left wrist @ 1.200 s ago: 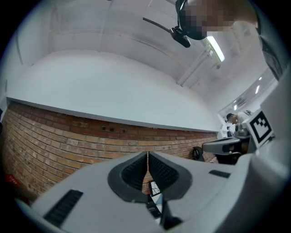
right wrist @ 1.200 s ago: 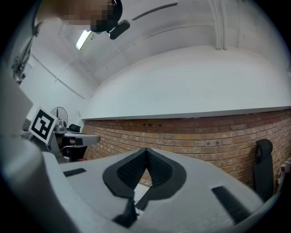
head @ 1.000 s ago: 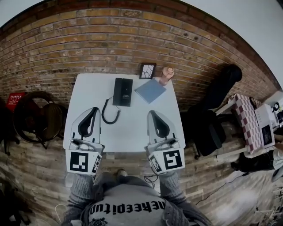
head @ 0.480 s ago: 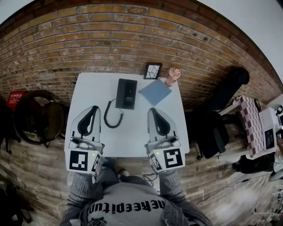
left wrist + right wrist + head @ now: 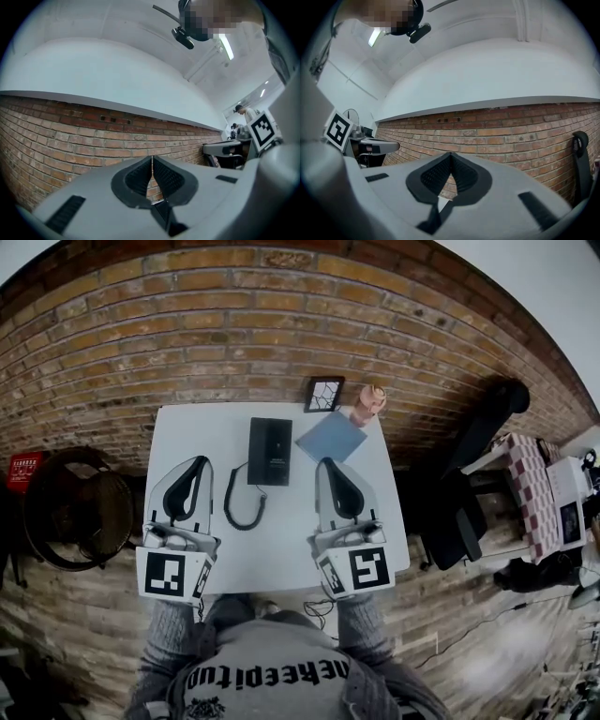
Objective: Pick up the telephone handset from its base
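A black telephone (image 5: 269,451) lies flat on the white table (image 5: 206,432) near its far side; the handset rests on its base, and a black coiled cord (image 5: 241,502) loops from it toward me. My left gripper (image 5: 200,463) hovers over the table's near left, left of the cord, jaws shut and empty. My right gripper (image 5: 325,465) is over the near right, just right of the phone, also shut and empty. Both gripper views show only pads pressed together, the left gripper (image 5: 152,160) and the right gripper (image 5: 450,157) facing the brick wall.
A blue notebook (image 5: 330,437) lies right of the phone. A small framed picture (image 5: 323,393) and a pink figurine (image 5: 368,403) stand at the table's far edge against the brick wall (image 5: 234,324). A dark round chair (image 5: 70,507) is at left, a black bag (image 5: 483,427) and cluttered table at right.
Both grippers have moved forward over the table toward the phone, still shut. The table and phone appear nearer in the head view.
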A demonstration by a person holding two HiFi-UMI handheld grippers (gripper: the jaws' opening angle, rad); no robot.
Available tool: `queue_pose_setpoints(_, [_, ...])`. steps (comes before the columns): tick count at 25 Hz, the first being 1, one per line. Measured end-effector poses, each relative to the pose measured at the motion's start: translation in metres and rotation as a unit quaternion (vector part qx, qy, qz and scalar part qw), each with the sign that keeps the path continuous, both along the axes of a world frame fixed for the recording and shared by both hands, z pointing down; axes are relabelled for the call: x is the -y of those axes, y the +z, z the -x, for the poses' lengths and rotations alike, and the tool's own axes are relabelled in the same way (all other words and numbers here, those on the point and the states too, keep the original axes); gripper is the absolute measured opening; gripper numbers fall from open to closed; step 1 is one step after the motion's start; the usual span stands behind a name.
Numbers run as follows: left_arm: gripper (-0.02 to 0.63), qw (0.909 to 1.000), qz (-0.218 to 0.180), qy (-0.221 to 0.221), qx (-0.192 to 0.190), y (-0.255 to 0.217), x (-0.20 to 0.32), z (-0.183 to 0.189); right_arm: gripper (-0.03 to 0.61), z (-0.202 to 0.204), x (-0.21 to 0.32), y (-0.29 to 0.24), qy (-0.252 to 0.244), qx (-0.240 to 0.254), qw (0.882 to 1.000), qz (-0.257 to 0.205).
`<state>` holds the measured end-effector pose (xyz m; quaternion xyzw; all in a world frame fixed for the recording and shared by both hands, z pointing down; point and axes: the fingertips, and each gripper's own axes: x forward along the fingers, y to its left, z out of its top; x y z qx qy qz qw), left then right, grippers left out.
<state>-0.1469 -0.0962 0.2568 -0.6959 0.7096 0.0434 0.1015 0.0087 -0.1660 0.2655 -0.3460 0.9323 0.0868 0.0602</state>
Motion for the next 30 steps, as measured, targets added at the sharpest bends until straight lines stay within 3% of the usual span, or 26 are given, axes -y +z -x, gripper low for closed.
queue_pose_setpoints(15, [0.012,0.9966,0.023,0.077,-0.016,0.022,0.077,0.041,0.005,0.037,0.054,0.020,0.069,-0.014,0.997,0.022])
queue_pose_setpoints(20, [0.012,0.9921,0.049,0.111,-0.032,0.042,0.100,0.042,0.005,0.041,0.065,0.035,0.089,-0.024,0.995,0.042])
queue_pose_setpoints(24, [0.012,0.9833,0.096,0.144,-0.056,0.073,0.117,0.040,0.005,0.043,0.072,0.048,0.104,-0.029,0.992,0.059])
queue_pose_setpoints(30, [0.014,0.9613,0.166,0.195,-0.100,0.136,0.140,0.034,0.005,0.042,0.076,0.065,0.121,-0.047,0.989,0.077])
